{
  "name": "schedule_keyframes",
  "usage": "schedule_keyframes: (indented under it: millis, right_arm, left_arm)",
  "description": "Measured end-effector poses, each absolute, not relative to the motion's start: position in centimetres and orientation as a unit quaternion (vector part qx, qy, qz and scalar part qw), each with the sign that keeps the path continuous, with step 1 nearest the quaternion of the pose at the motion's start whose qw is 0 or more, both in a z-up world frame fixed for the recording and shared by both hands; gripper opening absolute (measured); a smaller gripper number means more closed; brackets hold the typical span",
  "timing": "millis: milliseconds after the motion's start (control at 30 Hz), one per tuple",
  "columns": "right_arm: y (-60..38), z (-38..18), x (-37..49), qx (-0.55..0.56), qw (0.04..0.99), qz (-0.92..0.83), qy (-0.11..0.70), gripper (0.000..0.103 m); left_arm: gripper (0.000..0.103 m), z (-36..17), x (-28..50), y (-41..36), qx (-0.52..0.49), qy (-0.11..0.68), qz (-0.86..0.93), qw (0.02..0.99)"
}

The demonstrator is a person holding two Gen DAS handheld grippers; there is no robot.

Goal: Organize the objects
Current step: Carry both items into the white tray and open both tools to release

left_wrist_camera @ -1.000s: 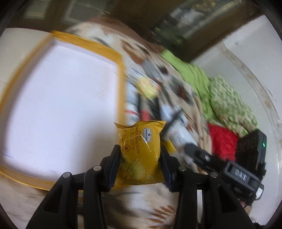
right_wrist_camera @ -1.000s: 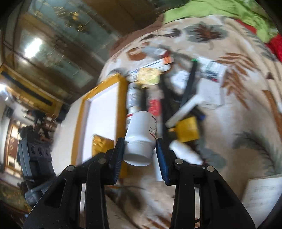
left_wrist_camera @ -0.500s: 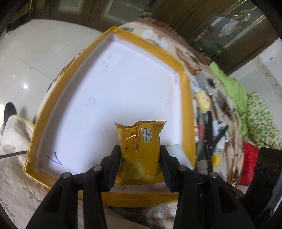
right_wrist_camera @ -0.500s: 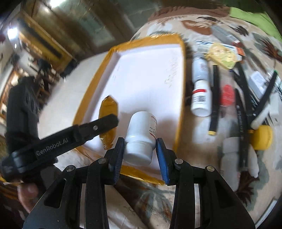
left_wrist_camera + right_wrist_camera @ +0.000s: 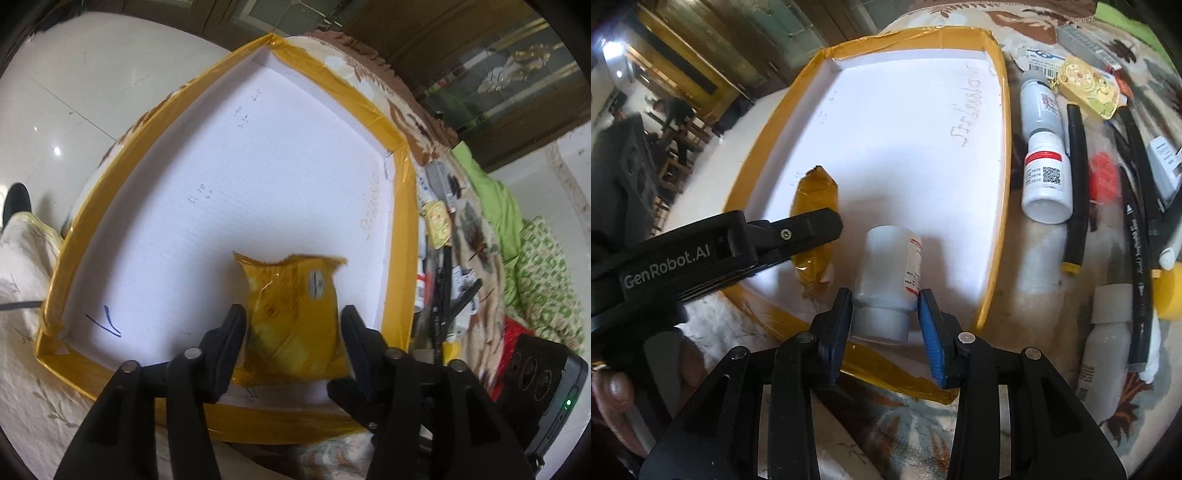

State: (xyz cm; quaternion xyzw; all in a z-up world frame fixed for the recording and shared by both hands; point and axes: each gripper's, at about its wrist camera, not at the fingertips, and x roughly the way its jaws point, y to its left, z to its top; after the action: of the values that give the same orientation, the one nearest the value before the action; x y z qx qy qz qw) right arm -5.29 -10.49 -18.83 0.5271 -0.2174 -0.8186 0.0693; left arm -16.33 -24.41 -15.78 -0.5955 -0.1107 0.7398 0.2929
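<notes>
Since the earlier frame both hands came over the white tray (image 5: 258, 177): the left gripper (image 5: 291, 321) is opening, its jaws now clear of the yellow cracker packet (image 5: 291, 306) near the tray's near edge, while the right gripper (image 5: 886, 306) clamps the white bottle (image 5: 890, 273) there, and many bottles and pens wait on the blanket beside the tray.

Four white bottles (image 5: 1047, 177); one tray (image 5: 999, 155)

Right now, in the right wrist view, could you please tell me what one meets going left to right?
Left gripper → yellow snack packet → white bottle → tray's right rim → red-labelled bottle → yellow-tipped black marker → yellow cap.
</notes>
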Motion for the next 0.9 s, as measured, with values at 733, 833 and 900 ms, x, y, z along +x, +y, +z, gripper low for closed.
schedule_keyframes:
  millis: [733, 833, 900]
  right_arm:
    - [6.6, -16.3, 5.2, 0.441, -0.052, -0.849, -0.288, 0.068]
    - [8.3, -17.5, 5.5, 0.446, -0.058, -0.834, -0.319, 0.068]
    - [8.4, -18.1, 5.6, 0.449, -0.049, -0.830, -0.327, 0.068]
  left_arm:
    - [0.077, -11.5, -4.0, -14.6, -0.528, 0.027, 0.722, 0.446]
    - [0.077, -12.3, -3.3, -14.1, -0.544, 0.027, 0.708, 0.449]
    - [0.077, -12.5, -2.6, -13.8, -0.551, 0.028, 0.703, 0.449]
